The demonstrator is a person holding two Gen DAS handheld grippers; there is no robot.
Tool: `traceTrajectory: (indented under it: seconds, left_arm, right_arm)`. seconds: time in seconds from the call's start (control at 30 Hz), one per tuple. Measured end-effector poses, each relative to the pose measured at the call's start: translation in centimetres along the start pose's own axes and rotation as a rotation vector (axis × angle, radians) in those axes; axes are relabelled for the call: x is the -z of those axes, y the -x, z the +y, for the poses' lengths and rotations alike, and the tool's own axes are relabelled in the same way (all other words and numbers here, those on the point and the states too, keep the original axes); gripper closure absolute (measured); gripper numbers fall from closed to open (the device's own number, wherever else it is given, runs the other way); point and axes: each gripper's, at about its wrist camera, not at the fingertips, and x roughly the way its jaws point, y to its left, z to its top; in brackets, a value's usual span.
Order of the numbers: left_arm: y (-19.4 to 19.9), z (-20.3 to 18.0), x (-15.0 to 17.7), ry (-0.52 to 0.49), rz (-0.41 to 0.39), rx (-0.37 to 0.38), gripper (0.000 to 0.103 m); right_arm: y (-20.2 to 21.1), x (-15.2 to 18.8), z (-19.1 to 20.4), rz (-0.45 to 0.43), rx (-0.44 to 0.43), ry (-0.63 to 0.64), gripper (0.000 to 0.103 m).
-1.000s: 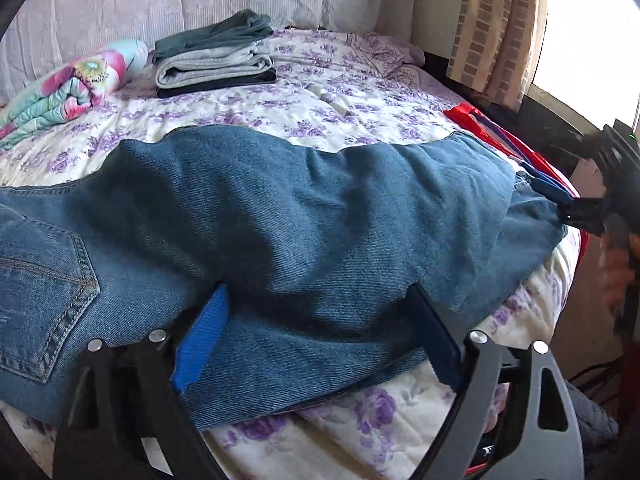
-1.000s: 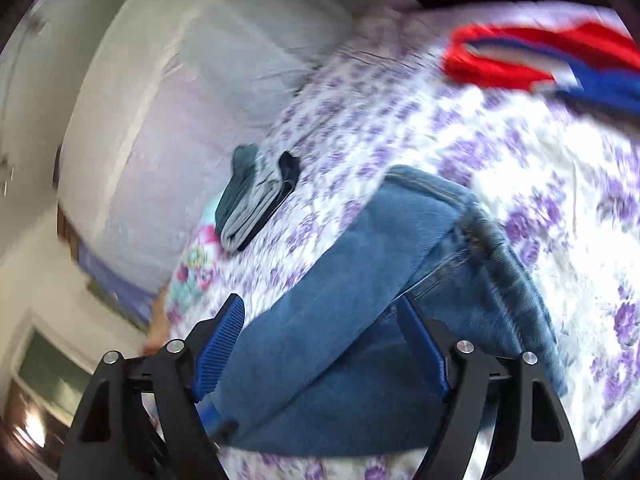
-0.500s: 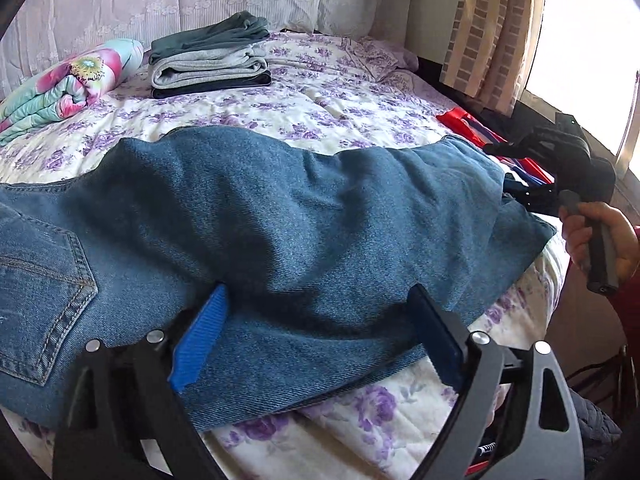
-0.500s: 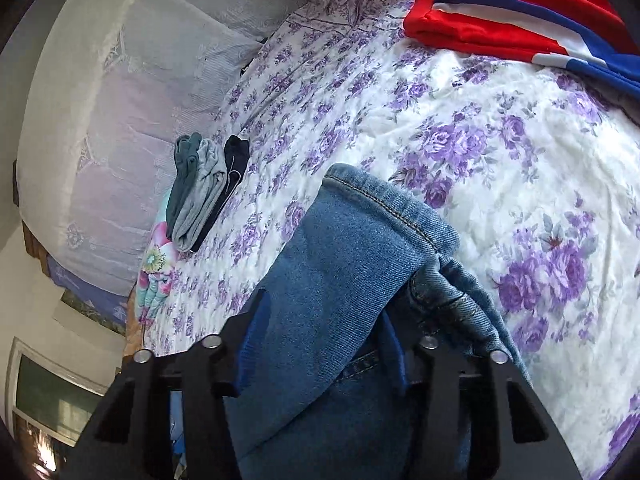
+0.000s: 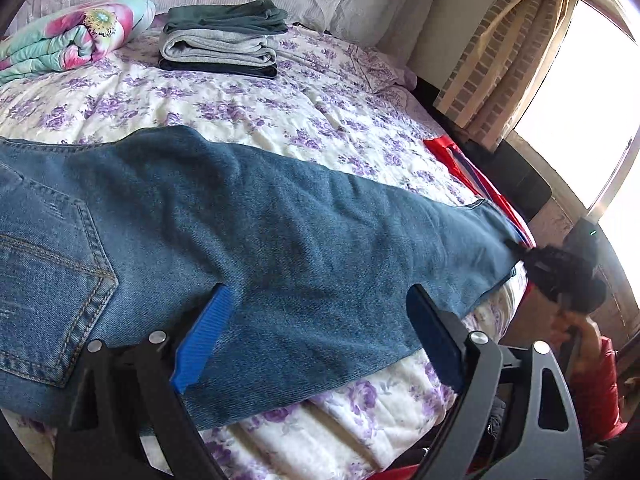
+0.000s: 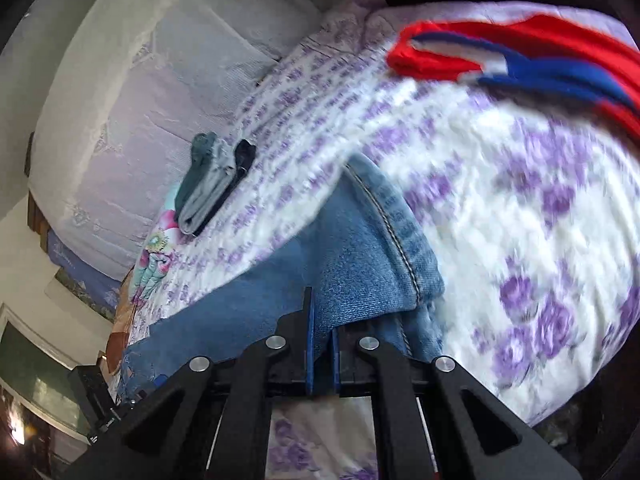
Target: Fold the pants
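The jeans (image 5: 280, 240) lie flat across the bed (image 5: 320, 120). The right gripper (image 6: 321, 344) is closing, its jaws pinching the hem end just ahead of it. The left gripper (image 5: 320, 336) hangs wide apart over the leg's near edge, denim between its fingers.

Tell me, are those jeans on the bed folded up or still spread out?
Mostly spread out. The jeans lie lengthwise across the bed, legs doubled one over the other; the right gripper pinches the hem.
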Motion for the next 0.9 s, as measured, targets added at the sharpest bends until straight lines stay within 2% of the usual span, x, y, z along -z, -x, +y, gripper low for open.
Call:
traceTrajectory:
  seconds: [0.07, 0.17, 0.23, 0.3, 0.33, 0.4, 0.43, 0.47, 0.53, 0.6, 0.63, 0.67, 0.73, 0.8, 0.83, 0.87, 0.9]
  left_arm:
    - [0.3, 0.0, 0.1, 0.000, 0.001, -0.015, 0.017]
    - [1.5, 0.5, -0.2, 0.037, -0.005, -0.013, 0.017]
    - [2.4, 0.8, -0.7, 0.071, -0.024, 0.015, 0.017]
    - [2.8, 0.7, -1.1, 0.073, -0.034, 0.031, 0.016]
    - [2.7, 0.4, -1.1, 0.061, -0.027, 0.015, 0.015]
    - [1.2, 0.1, -0.9, 0.019, 0.015, -0.070, 0.013]
    - [-0.3, 0.3, -0.4, -0.009, 0.060, -0.114, 0.013]
    - [-0.9, 0.3, 0.2, -0.039, 0.059, -0.134, 0.013]
    - [-0.7, -0.5, 1.0, -0.102, 0.026, -0.176, 0.013]
    - [-0.2, -0.6, 1.2, -0.102, 0.011, -0.189, 0.013]
    - [0.2, -0.3, 1.1, -0.081, 0.002, -0.172, 0.013]
    - [0.9, 0.2, 0.9, -0.047, -0.010, -0.144, 0.013]
    - [2.2, 1.4, 0.3, 0.029, -0.046, -0.101, 0.013]
    - [3.6, 2.6, -0.5, 0.089, -0.100, -0.097, 0.013]
    - [4.2, 3.3, -1.0, 0.106, -0.119, -0.117, 0.013]
    - [4.4, 3.8, -1.3, 0.112, -0.122, -0.143, 0.013]
    - [4.2, 4.4, -1.3, 0.124, -0.115, -0.176, 0.013]
  right_arm:
    - [-0.3, 0.4, -1.0, -0.009, -0.030, -0.043, 0.096]
    - [1.2, 0.1, 0.4, -0.048, -0.032, 0.017, 0.096]
    - [2.3, -0.1, 1.7, -0.075, -0.049, 0.057, 0.096]
    - [2.9, -0.3, 2.2, -0.065, -0.048, 0.087, 0.096]
    - [2.7, -0.2, 2.0, -0.038, -0.013, 0.107, 0.095]
    - [1.2, 0.1, 0.7, 0.039, 0.097, 0.140, 0.085]
    - [1.1, 0.2, -0.2, 0.043, 0.064, 0.125, 0.085]
    - [1.8, 0.2, -0.8, 0.030, 0.033, 0.085, 0.085]
    - [4.0, -0.2, -0.6, -0.036, 0.061, 0.068, 0.080]
    - [6.0, -0.7, 1.2, -0.141, 0.151, 0.161, 0.065]
    - [6.7, -1.0, 2.9, -0.196, 0.199, 0.244, 0.061]
    - [6.6, -1.3, 4.9, -0.214, 0.205, 0.328, 0.061]
    - [5.0, -1.6, 8.7, -0.186, 0.141, 0.448, 0.058]
    - [2.2, -1.6, 12.8, -0.122, 0.024, 0.540, 0.050]
    - [-0.2, -1.3, 15.5, -0.067, -0.040, 0.599, 0.046]
    - [-2.9, -1.0, 18.1, -0.009, -0.080, 0.670, 0.040]
    - [-5.8, -0.5, 20.6, 0.042, -0.100, 0.750, 0.039]
